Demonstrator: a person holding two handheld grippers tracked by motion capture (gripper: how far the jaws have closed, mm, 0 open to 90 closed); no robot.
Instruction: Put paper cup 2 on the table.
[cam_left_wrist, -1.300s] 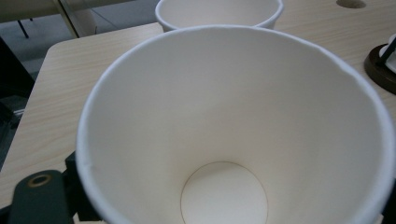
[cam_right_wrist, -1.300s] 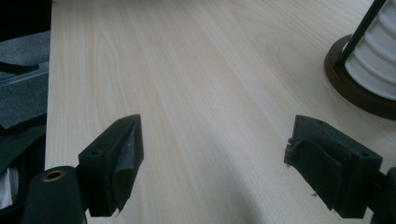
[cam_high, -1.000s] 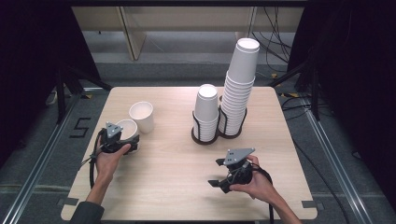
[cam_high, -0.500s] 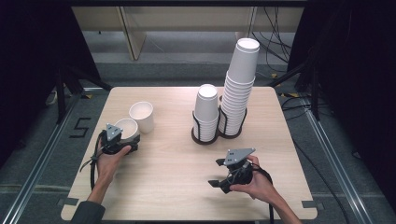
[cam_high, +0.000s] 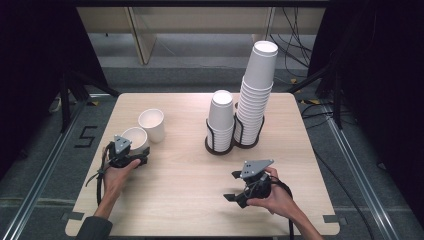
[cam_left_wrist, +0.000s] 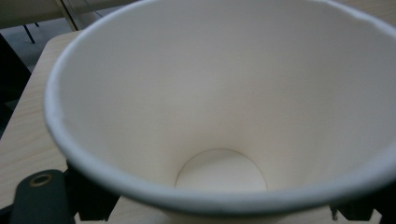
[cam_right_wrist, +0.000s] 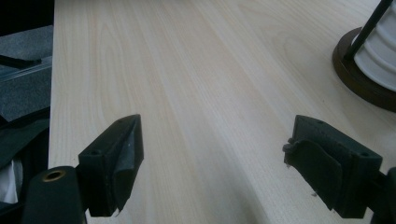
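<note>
A white paper cup (cam_high: 134, 137) stands upright at the table's left, and my left gripper (cam_high: 131, 150) is shut on its lower wall from the near side. The left gripper view looks down into this empty cup (cam_left_wrist: 219, 107), with black fingers (cam_left_wrist: 42, 196) against its sides at both bottom corners. My right gripper (cam_high: 233, 186) is held near the front right of the table, pointing left. Its jaws (cam_right_wrist: 215, 172) stand wide open with bare wood between them.
A second empty cup (cam_high: 151, 124) stands just behind the held one, close to it. A black wire holder (cam_high: 220, 147) at mid-table carries a short cup stack (cam_high: 220, 120) and a tall stack (cam_high: 257, 90). The wooden table (cam_high: 190, 175) lies between the grippers.
</note>
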